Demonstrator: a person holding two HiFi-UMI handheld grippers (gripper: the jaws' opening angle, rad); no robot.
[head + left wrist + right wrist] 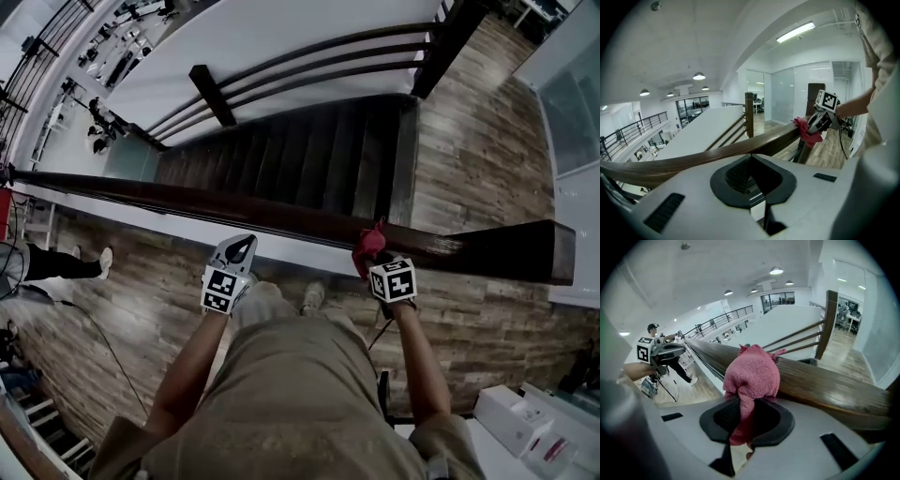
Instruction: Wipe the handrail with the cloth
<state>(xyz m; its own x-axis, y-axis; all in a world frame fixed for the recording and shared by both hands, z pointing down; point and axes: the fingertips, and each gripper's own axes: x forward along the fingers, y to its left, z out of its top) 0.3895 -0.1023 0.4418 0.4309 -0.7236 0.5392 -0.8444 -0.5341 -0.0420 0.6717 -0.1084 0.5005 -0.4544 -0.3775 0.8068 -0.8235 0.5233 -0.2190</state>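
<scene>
Right, my right gripper (373, 262) was clamped on the bunched pink terry cloth (752, 373), pressed on the dark wooden handrail (234, 208); left gripper (240, 251) sat closed, empty. Rail friction could have tugged that cloth loose.

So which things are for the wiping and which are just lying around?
For the job: pink cloth, held in the right gripper jaws; wooden handrail.
Just lying about: white boxes; left gripper, jaws shut, empty.
</scene>
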